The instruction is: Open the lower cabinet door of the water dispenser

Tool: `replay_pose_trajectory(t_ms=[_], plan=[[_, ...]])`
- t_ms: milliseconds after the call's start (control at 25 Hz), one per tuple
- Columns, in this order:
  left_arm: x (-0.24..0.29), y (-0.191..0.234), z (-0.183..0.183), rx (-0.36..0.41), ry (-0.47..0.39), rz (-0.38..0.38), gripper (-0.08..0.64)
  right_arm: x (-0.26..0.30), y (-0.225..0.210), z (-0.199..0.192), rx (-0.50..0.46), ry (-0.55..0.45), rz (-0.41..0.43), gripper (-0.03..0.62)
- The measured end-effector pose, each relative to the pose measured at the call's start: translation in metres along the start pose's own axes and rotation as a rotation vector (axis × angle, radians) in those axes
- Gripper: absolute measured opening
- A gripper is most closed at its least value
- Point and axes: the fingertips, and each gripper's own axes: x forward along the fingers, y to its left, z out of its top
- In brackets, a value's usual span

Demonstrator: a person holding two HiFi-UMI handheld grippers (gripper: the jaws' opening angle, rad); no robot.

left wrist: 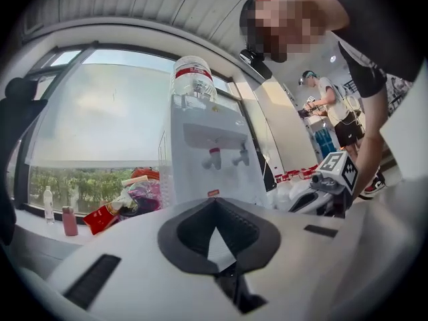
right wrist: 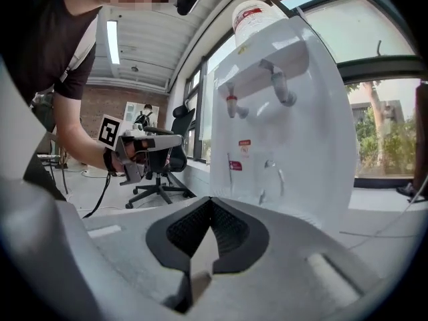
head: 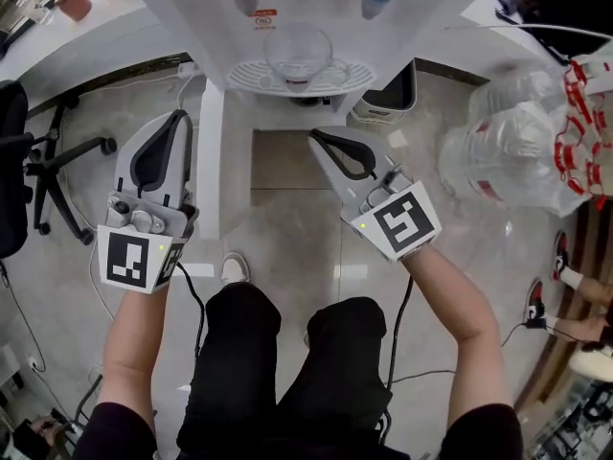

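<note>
The white water dispenser (head: pixel 287 111) stands in front of me, with a clear glass bowl (head: pixel 298 51) on its drip tray (head: pixel 247 75). A white panel (head: pixel 210 161), which looks like the lower cabinet door, sticks out toward me from the dispenser's left front corner. Right of it lies a brownish opening (head: pixel 292 166). My left gripper (head: pixel 179 115) is shut and empty, just left of that panel. The right gripper (head: pixel 314 137) is shut and empty too, by the opening's right edge. Both gripper views look level at the dispenser's upper body (left wrist: pixel 210 159) (right wrist: pixel 281 112) and its taps.
A black office chair (head: pixel 38 161) stands at the left. A lined bin (head: pixel 388 94) sits right of the dispenser, and a pile of empty water bottles (head: pixel 527 142) lies further right. Another person's shoes (head: pixel 560 257) show at the right edge. Cables trail over the tiled floor.
</note>
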Motion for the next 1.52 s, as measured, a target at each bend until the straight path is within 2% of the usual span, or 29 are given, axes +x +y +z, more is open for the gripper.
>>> replay_pose_trajectory(t_ms=[280, 400, 680, 960, 1200, 1520], plan=[[0.013, -0.009, 0.055, -0.056, 0.043, -0.029, 0.008, -0.028, -0.014, 0.043, 0.122, 0.054, -0.132, 0.005], [0.014, -0.015, 0.080, -0.083, 0.059, -0.039, 0.008, -0.045, -0.025, 0.058, 0.166, 0.124, -0.204, 0.005], [0.009, -0.031, 0.131, -0.113, 0.081, -0.050, 0.008, -0.072, -0.027, 0.103, 0.181, 0.185, -0.241, 0.005], [0.018, -0.040, 0.194, -0.121, 0.087, -0.060, 0.008, -0.098, -0.047, 0.179, 0.217, 0.145, -0.304, 0.005], [0.027, -0.040, 0.252, -0.120, 0.079, -0.066, 0.008, -0.111, -0.054, 0.245, 0.213, 0.110, -0.336, 0.005], [0.030, -0.047, 0.329, -0.141, 0.055, -0.074, 0.008, -0.138, -0.053, 0.319, 0.263, 0.082, -0.386, 0.005]])
